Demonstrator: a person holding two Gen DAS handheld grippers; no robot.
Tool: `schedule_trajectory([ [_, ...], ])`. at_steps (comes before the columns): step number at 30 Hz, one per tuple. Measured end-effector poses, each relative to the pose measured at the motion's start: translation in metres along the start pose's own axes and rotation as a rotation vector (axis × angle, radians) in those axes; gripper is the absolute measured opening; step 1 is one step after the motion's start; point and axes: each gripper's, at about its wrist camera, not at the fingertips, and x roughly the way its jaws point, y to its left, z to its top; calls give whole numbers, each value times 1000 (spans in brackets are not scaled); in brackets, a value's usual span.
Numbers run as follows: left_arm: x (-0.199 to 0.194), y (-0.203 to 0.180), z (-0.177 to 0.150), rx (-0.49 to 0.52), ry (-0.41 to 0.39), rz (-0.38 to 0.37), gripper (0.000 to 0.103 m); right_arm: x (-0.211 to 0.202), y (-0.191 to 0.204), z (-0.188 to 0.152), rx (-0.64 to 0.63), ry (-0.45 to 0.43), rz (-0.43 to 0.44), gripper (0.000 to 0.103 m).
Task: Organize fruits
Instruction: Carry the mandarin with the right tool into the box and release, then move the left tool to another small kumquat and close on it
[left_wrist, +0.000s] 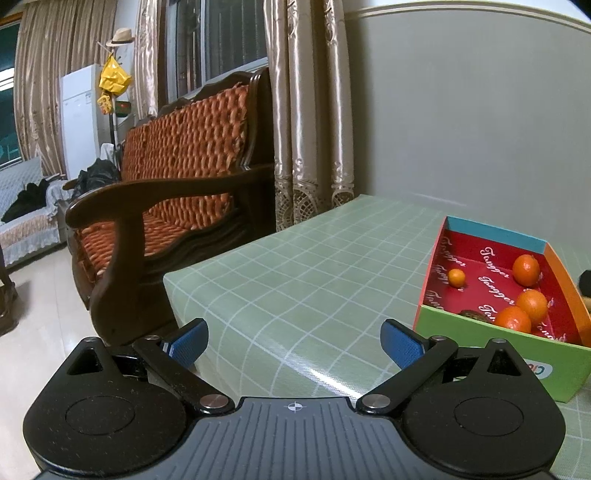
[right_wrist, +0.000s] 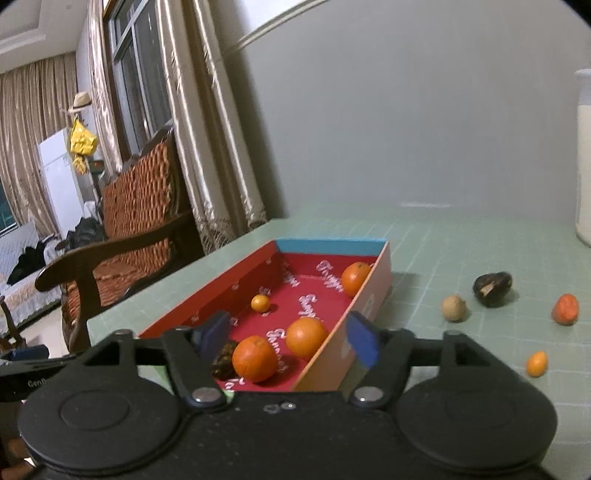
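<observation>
While both grippers stood wide open and empty, the box (right_wrist: 373, 284) held three oranges (right_wrist: 255, 358) and one kumquat (right_wrist: 260, 302). Right of the box, four fruits (right_wrist: 493, 288) lay on the tablecloth (right_wrist: 461, 236); the left gripper (left_wrist: 293, 341) hovered left of it, the right gripper (right_wrist: 290, 338) above its near end.

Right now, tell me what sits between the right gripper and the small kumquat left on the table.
Nothing. In the right wrist view, only bare green checked tablecloth separates the open right gripper from the kumquat.

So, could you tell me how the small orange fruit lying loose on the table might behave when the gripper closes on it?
The small orange fruit looks rounded and smooth, so it may roll on the table if nudged. Being small, it is probably light and could slip from between the pads.
</observation>
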Motion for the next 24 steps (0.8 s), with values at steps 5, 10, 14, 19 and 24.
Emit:
schedule_trajectory([
  [5, -1, -5, 0, 11, -3, -4, 99, -12, -14, 4, 5, -29, -38, 80],
  [10, -4, -12, -2, 34, -9, -10, 99, -19, -34, 2, 8, -39, -101, 84],
  [14, -6, -19, -1, 42, -13, -22, 99, -25, -55, -2, 42, -43, -168, 86],
  [19, -15, -36, 1, 53, -40, -69, 99, -42, -82, -4, 101, -83, -260, 91],
  [24, -25, -65, 3, 86, -70, -130, 99, -63, -114, -9, 154, -115, -381, 94],
])
